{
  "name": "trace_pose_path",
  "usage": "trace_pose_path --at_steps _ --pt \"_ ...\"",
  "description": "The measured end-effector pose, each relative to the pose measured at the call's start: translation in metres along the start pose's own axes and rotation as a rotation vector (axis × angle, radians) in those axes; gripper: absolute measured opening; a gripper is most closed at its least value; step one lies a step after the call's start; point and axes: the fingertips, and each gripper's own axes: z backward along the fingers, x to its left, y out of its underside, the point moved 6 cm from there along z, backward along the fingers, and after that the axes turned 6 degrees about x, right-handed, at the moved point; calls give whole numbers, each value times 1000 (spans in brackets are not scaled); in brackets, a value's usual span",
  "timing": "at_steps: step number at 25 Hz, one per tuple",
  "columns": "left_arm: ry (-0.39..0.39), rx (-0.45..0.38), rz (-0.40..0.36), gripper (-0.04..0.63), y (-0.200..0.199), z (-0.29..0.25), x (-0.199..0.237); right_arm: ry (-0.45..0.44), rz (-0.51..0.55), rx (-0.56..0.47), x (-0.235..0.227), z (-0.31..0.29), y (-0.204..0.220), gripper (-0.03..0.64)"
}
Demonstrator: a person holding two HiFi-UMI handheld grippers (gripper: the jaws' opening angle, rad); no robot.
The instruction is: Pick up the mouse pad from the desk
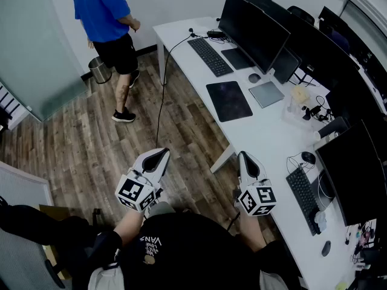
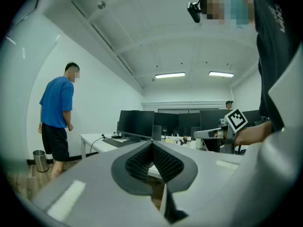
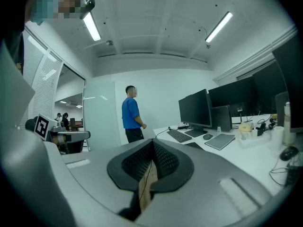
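Operator wears a black T-shirt (image 1: 187,255) with white print (image 1: 152,244) (upside down to the head camera), lower centre. Left gripper (image 1: 162,153) and right gripper (image 1: 243,156) have pale grey shells and dark ribbed pads (image 2: 139,163). Each carries a black-and-white marker cube (image 1: 138,192).

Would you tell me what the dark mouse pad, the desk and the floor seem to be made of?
Dark mouse pad: likely fabric or rubber, matte, faintly mottled. Desk: probably white laminate, smooth and even. Floor: wood-look planks with grain and seams; real wood or vinyl, I cannot tell.
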Motion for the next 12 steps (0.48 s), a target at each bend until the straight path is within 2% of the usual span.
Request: trace_pose_path --at_steps 12 --pt "3 5 -7 2 -3 -6 -5 -38 -16 4 -6 -10 2 3"
